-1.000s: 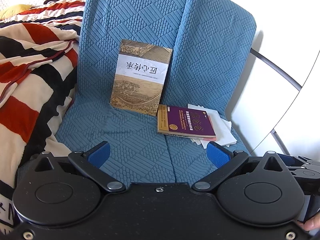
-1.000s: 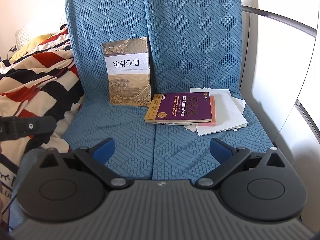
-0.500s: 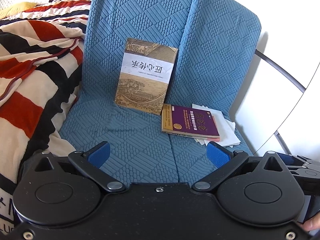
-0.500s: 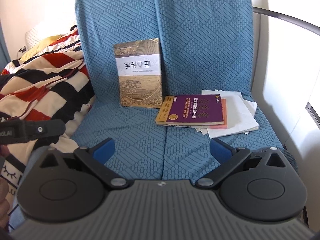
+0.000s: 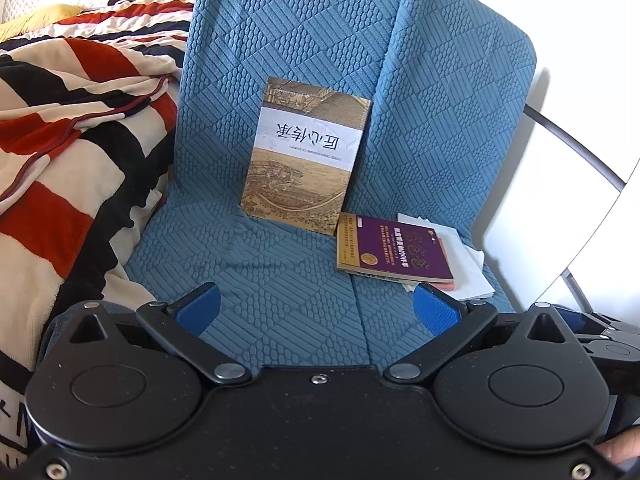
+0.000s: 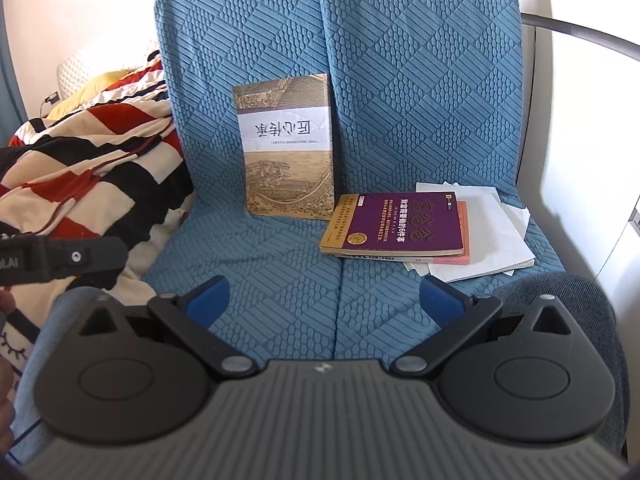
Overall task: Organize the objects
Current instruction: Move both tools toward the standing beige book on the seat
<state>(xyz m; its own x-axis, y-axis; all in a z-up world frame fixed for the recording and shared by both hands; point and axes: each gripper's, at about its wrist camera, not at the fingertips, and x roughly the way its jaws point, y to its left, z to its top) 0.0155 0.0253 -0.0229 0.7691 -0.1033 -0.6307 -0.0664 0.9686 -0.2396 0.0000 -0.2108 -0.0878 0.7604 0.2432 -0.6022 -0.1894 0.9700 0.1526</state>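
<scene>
So we're looking at the blue quilted seat (image 5: 280,280), with a striped blanket (image 5: 72,128) bunched against it at 9 o'clock. The gold-covered book (image 5: 306,156) stands upside down, leaning on the backrest around 12 o'clock. The purple book (image 5: 394,250) lies flat at about 2 o'clock, stacked on a pink-edged book (image 6: 464,236) and some loose white papers (image 6: 492,236).

What worries us most is that leaning book. It's only propped on soft fabric, so we reckon any nudge to its lower edge or to the cushion tips it face down. Next worry is the flat stack. If we pinch only the purple cover, the book may fan open, and the sheets underneath look slippery enough to slide off the right edge of the seat. The cushion also gives, so pressing down to get under a spine could just bury it.

As for pose, the left gripper (image 5: 316,308) hangs low in front of the seat with its jaws spread wide and nothing between them, well short of the books. The right gripper (image 6: 324,300) does the same, aimed slightly nearer the stack, also empty. The left tool's body pokes into the right view at 9 o'clock.
</scene>
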